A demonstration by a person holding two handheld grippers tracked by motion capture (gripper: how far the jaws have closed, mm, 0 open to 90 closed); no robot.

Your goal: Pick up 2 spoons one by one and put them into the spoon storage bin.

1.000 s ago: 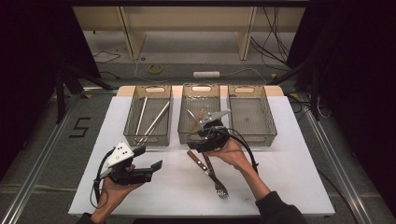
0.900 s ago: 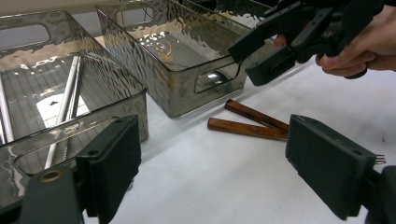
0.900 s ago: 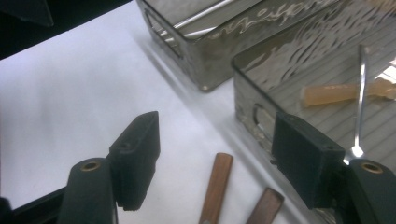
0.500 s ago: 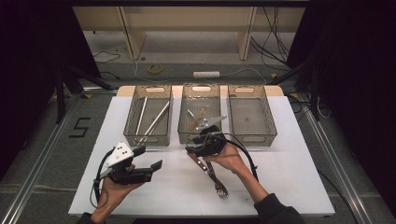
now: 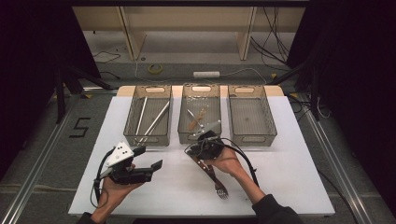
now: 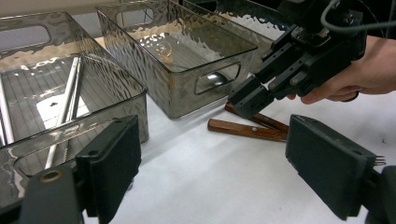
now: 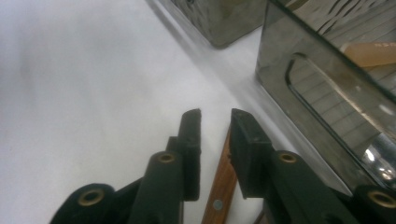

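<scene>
Jaws closing astride wooden fork handle (image 7: 223, 179).

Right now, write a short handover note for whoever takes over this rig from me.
Right gripper: down at the table just before the middle bin, jaws just been closing astride a wooden-handled utensil's handle; grip not confirmed.
Left gripper: open, holding nothing, in front of the left bin.
Things: two wooden-handled utensils lie crossed on the white table; one is a fork.
Done: left bin holds long metal pieces, middle bin some utensils; right bin looks empty.
Left: finish the grasp, lift, bin it, then the other one.
</scene>
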